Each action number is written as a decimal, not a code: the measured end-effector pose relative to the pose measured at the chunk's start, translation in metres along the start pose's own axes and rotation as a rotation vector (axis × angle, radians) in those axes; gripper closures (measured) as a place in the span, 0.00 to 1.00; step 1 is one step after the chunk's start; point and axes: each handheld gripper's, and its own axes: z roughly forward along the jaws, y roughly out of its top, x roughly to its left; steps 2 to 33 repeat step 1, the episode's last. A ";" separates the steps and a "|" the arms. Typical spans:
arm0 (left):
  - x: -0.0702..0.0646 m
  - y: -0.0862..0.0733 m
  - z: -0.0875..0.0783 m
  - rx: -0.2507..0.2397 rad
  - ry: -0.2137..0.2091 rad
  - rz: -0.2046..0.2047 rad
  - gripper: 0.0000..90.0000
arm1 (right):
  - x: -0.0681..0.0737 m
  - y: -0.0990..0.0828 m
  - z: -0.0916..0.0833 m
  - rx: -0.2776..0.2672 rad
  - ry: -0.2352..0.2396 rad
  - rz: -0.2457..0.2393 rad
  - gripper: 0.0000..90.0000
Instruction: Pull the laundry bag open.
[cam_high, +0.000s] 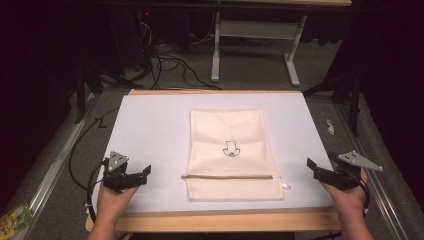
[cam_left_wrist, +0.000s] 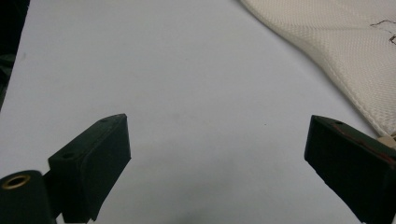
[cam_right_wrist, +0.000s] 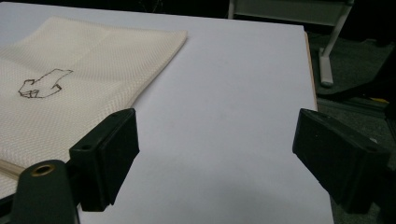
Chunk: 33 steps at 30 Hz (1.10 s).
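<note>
Cream zip pouch (cam_high: 231, 152) lies flat mid-sheet on the white table cover (cam_high: 150, 130). Left gripper (cam_high: 131, 176) sits off the pouch's left side, right gripper (cam_high: 320, 172) off its right, both jaws spread wide, empty, apart from it.

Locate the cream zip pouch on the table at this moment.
In the high view the cream zip pouch lies flat at the white mat's centre, between the left gripper and right gripper.

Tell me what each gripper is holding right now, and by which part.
Nothing is held. The left gripper and right gripper both stand open over bare table, either side of the cream zip pouch, touching neither.
</note>
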 end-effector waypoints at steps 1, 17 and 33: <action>0.000 0.000 0.000 -0.006 0.000 0.002 0.08 | 0.000 0.000 0.000 0.000 0.000 0.000 0.17; 0.000 0.000 0.000 -0.006 0.000 0.002 0.08 | 0.000 0.000 0.000 0.000 0.000 0.000 0.17; 0.000 0.000 0.000 -0.006 0.000 0.002 0.08 | 0.000 0.000 0.000 0.000 0.000 0.000 0.17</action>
